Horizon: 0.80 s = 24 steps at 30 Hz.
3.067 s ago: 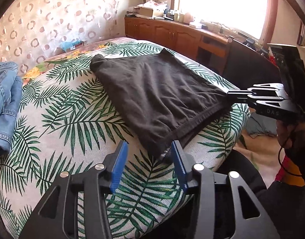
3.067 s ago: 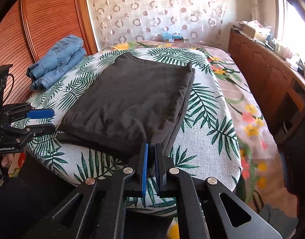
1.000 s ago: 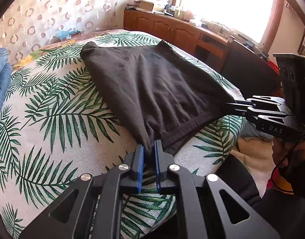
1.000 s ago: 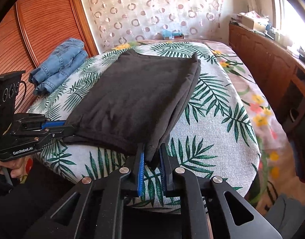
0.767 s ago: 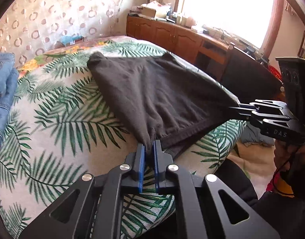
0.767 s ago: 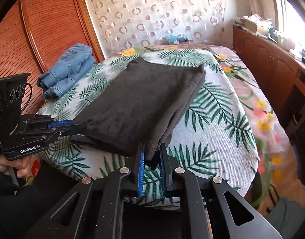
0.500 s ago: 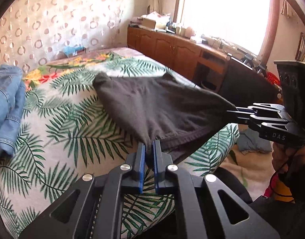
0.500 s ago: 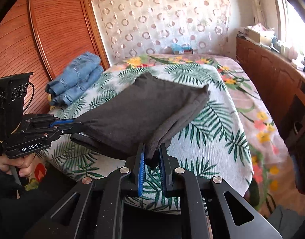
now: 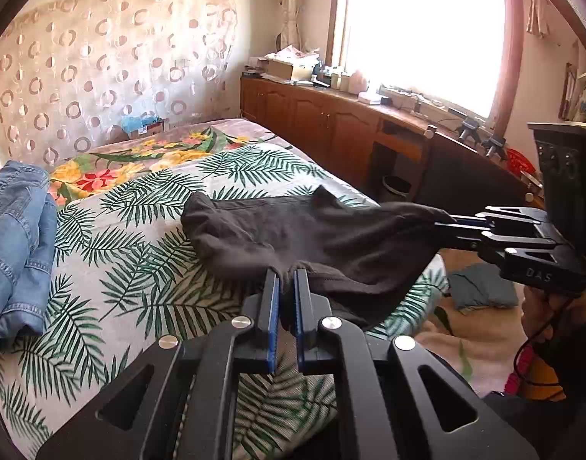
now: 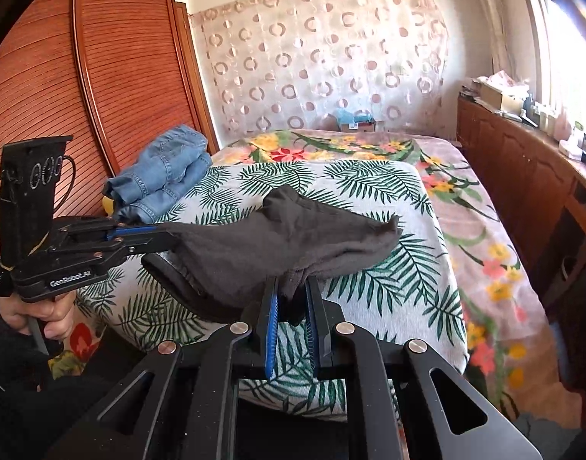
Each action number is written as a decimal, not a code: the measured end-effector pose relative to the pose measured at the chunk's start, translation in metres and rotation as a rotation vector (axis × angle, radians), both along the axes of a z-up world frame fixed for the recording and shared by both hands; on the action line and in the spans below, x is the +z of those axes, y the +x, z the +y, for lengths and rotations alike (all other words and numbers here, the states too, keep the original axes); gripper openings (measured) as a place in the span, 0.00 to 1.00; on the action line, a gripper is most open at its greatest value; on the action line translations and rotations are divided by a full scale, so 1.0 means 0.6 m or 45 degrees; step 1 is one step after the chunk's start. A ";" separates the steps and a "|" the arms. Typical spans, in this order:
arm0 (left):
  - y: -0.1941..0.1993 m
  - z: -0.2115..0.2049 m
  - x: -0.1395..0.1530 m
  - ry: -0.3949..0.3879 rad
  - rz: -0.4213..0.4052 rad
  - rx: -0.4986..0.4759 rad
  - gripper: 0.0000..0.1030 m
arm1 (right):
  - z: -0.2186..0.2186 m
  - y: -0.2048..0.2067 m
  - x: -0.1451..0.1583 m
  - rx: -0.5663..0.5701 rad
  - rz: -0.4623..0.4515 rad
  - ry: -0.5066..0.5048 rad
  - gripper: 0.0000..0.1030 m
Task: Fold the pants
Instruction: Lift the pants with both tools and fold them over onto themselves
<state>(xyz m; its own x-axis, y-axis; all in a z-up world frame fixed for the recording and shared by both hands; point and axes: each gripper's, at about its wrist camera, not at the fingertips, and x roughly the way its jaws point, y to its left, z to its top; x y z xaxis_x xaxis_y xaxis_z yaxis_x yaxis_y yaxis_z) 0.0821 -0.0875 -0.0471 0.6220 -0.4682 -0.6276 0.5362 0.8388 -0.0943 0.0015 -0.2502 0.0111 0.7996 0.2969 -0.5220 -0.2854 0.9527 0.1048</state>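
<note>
Left wrist view: the left gripper at 6 o'clock has its fingers clamped on a near corner of the dark pants, and the right gripper at 3 o'clock pinches the other near corner. The near edge hangs lifted between them, sagging in the middle, while the far end rests on the palm-print bed. Folded jeans lie at 9 o'clock. Right wrist view: the right gripper at 6 o'clock is closed on a bunched corner of the pants; the left gripper at 9 o'clock grips its corner, a hand below it. The pants already look doubled over, in several layers. I judge a further fold is underway: the raised edge has yet to be carried over to the far end, laid down and released.
</note>
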 end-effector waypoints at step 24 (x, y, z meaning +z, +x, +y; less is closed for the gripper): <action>0.152 -0.027 -0.027 0.087 0.055 0.060 0.08 | -0.002 0.153 -0.035 -0.073 -0.010 0.015 0.13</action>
